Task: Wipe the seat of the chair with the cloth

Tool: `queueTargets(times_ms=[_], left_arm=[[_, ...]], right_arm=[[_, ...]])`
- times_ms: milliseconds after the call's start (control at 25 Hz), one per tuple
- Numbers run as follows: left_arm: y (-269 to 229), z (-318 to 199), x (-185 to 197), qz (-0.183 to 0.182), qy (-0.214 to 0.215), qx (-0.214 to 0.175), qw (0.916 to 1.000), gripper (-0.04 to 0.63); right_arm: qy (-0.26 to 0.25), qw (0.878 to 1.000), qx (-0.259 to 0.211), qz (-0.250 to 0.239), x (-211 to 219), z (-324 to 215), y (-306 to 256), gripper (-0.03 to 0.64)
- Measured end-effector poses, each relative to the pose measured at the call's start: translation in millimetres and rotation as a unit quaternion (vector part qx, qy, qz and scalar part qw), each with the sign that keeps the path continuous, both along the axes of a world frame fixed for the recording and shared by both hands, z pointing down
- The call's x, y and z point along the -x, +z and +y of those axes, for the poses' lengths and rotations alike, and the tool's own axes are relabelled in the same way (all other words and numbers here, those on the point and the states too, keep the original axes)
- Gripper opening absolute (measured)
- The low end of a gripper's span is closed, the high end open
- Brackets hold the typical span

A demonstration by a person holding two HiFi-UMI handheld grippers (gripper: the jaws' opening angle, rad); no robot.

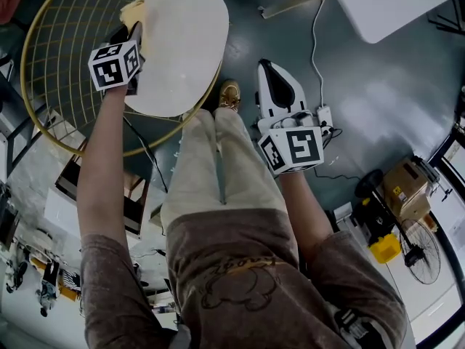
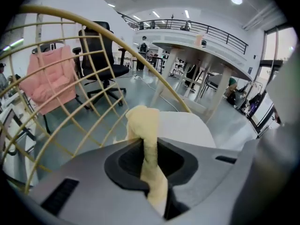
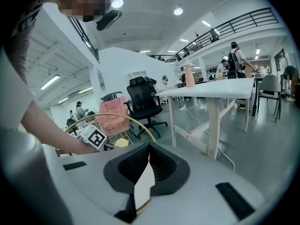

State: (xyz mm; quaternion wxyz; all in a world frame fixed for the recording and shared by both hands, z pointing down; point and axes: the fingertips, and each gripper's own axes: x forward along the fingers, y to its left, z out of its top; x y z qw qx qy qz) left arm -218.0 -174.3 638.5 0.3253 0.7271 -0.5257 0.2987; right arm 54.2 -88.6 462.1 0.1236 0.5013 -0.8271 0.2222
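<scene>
The chair has a white seat and a gold wire back; it stands at the upper left of the head view. My left gripper hovers over the seat's left edge, shut on a pale yellow cloth. In the left gripper view the cloth bunches out past the jaws, with the seat just beyond. My right gripper hangs beside the person's legs, right of the chair, shut and holding nothing. In the right gripper view its jaws meet at the tips.
A white table stands at the upper right, with a cable and power strip on the floor below it. A cardboard box, a yellow machine and a fan crowd the right. A black office chair and a pink cushion stand behind the wire back.
</scene>
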Motion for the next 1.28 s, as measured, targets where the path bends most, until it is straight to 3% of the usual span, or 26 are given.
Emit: queueTargets(times_ms=[160, 360, 920, 1280], left_arm=[[0, -4, 37, -0.023, -0.021, 0.003, 0.9995, 0.060], [10, 2, 56, -0.024, -0.046, 0.020, 0.9985, 0.060], [39, 16, 62, -0.013, -0.051, 0.056, 0.9970, 0.060], [47, 17, 32, 0.023, -0.047, 0.072, 0.9960, 0.060]], right_arm=[[-0.005, 1.000, 0.002, -0.002, 7, 0, 1, 0.026], [-0.005, 1.000, 0.006, 0.002, 9, -3, 4, 0.026], [-0.015, 1.000, 0.013, 0.006, 18, -5, 12, 0.026], [-0.015, 1.000, 0.018, 0.005, 19, -6, 16, 0.026]])
